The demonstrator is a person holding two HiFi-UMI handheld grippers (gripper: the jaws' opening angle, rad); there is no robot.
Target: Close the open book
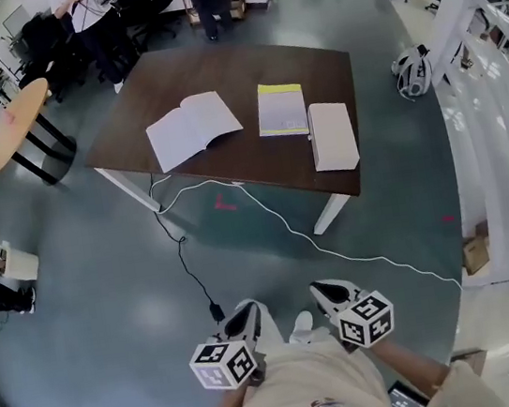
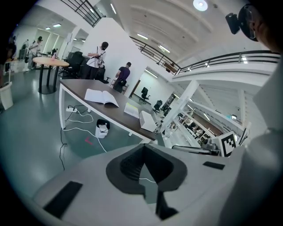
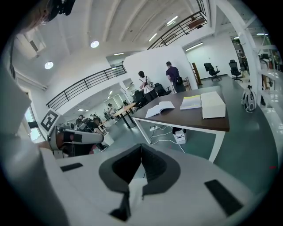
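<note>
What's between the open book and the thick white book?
A yellow-topped notepad lies between the open book and the white book; the head view shows it.

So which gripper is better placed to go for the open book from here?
Left, though only slightly. The open book lies toward the table's left end, on the left gripper's side; the right gripper lines up with the closed white book. Both are shut, empty and well short of the table.

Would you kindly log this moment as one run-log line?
phase: pre-reach | left gripper: shut, empty | right gripper: shut, empty | book: open on table, untouched
</note>
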